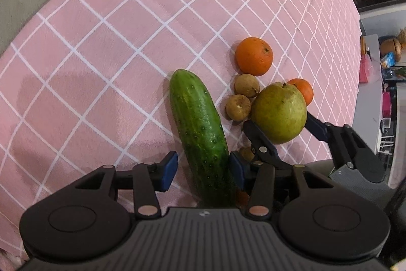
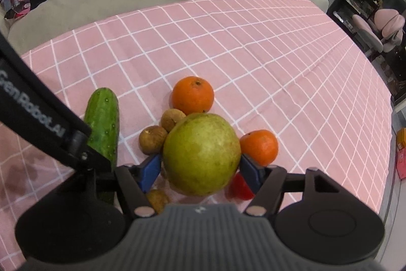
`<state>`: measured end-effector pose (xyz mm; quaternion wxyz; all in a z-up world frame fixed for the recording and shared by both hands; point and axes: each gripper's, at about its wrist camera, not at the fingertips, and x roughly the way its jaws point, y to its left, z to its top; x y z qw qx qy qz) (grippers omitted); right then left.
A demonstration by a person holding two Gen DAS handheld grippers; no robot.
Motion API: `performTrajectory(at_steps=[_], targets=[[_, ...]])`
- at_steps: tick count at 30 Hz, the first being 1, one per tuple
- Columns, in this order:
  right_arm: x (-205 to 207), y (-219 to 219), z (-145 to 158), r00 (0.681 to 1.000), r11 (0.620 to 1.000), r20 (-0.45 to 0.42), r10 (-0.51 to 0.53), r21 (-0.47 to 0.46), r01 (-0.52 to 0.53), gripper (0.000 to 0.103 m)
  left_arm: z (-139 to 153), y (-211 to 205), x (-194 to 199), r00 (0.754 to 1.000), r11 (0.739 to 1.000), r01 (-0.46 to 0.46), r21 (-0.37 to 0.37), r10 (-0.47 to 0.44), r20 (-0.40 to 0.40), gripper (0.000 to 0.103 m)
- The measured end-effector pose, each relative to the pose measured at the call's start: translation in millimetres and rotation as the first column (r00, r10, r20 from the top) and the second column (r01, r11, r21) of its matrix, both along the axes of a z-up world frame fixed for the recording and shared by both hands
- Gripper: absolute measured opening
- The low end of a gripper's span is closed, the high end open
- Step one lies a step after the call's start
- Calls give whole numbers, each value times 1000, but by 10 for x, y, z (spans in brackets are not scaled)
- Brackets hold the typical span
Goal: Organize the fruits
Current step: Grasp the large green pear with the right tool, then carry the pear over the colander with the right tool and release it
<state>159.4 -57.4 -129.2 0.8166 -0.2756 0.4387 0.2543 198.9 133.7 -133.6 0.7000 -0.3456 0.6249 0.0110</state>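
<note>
We have the pear (image 2: 201,153) pinched between the right gripper (image 2: 200,169) pads, one blue pad on each flank, and it seems lifted a little above the pink cloth (image 2: 279,55). Our left gripper (image 1: 203,172) straddles the cucumber (image 1: 200,133), which lies just left of the pear; its jaws are spread, the right pad touching or nearly touching the skin, the left pad standing off. To do this well, we judge we should keep the pear squeezed at its widest girth, carry it level, and set it down without nudging the small fruits crowding its far side. Counting around the pear: one cucumber, two oranges (image 2: 192,95) (image 2: 259,147), beyond it and to its right, three small brown fruits (image 2: 152,139) (image 2: 173,120) (image 2: 157,200), and something red (image 2: 239,187), mostly hidden beneath it.
</note>
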Motion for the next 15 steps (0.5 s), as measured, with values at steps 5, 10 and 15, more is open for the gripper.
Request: performTrajectory(at_steps=[5, 10, 15], targets=[[29, -36, -16, 999, 999, -15, -37, 26, 37, 62, 3, 1, -9, 1000, 1000, -10, -3, 10, -1, 56], [11, -109, 37, 997, 995, -29, -75, 64, 77, 62, 17, -8, -4, 1000, 1000, -7, 6, 7, -4, 56], [-87, -177, 228, 996, 991, 18, -86, 109, 83, 62, 7, -13, 14, 1000, 1000, -24, -20, 24, -19, 56]])
